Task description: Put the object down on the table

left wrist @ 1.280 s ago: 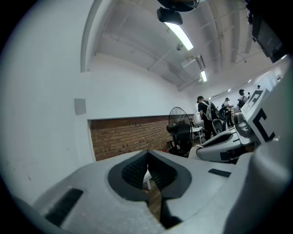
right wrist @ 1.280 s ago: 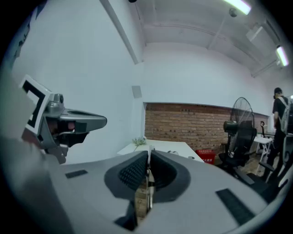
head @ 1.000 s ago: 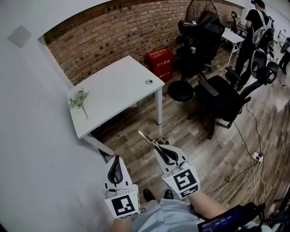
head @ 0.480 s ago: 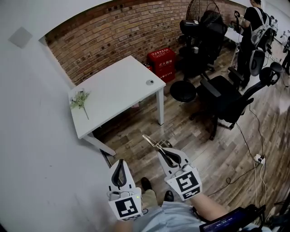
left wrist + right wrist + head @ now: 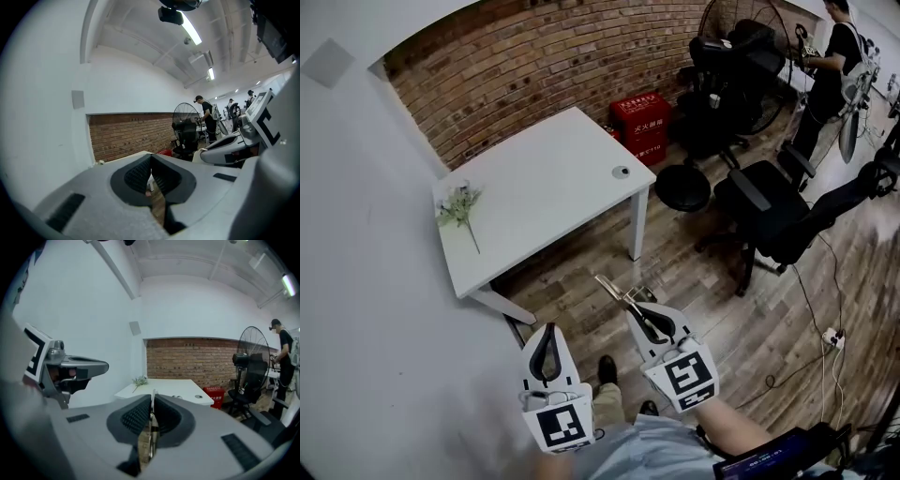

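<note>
Right gripper (image 5: 630, 304) clamped on slim metal tool (image 5: 609, 287), tip toward 11 o'clock, well short of white table (image 5: 553, 178). Left gripper (image 5: 546, 327) closed, empty. Risk: dropping onto floor through early release or thin, slippery pinch.

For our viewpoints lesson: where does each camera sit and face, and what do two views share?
Head view: on the head, facing down at white table; left gripper, right gripper show.
Left gripper view: along shut jaws, toward brick wall.
Right gripper view: along jaws gripping metal tool, toward table.
Head and right share the table.
</note>
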The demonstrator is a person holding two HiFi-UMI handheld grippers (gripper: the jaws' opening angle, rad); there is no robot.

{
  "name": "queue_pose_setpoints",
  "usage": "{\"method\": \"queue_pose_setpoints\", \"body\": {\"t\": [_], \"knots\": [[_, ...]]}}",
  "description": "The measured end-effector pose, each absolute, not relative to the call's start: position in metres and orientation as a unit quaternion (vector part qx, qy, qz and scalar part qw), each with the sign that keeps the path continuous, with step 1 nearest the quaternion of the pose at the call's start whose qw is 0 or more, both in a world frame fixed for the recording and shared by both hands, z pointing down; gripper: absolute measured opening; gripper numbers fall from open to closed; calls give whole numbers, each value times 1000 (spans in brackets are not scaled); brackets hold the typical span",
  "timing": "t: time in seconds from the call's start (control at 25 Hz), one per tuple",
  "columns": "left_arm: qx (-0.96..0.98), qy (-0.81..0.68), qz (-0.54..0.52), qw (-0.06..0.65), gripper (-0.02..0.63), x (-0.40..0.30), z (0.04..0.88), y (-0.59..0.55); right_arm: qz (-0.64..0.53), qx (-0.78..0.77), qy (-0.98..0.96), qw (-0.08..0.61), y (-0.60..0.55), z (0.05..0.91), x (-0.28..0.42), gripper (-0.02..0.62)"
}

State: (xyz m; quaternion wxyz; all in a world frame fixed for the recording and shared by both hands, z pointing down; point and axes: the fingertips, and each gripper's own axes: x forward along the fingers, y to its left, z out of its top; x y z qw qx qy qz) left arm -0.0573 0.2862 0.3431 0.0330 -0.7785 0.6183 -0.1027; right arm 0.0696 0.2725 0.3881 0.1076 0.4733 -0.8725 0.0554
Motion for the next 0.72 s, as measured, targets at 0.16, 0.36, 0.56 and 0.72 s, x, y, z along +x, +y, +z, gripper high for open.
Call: {"method": "queue_pose_setpoints", "body": {"t": [0.16, 0.36, 0.56, 0.72], "knots": [[-782, 614, -103, 29, 9, -79, 347, 233, 55, 475, -871, 112, 221, 391, 48, 26], [-785, 609, -105, 32, 9, -105, 344, 172, 54, 479, -869, 110, 162, 388, 21, 26], [-789, 605, -93, 41, 9, -125, 337, 122, 42, 487, -866, 107, 112, 382, 2, 26], [-791, 604, -84, 52, 9, -135, 326, 92, 31, 491, -865, 101, 82, 370, -8, 26]]}}
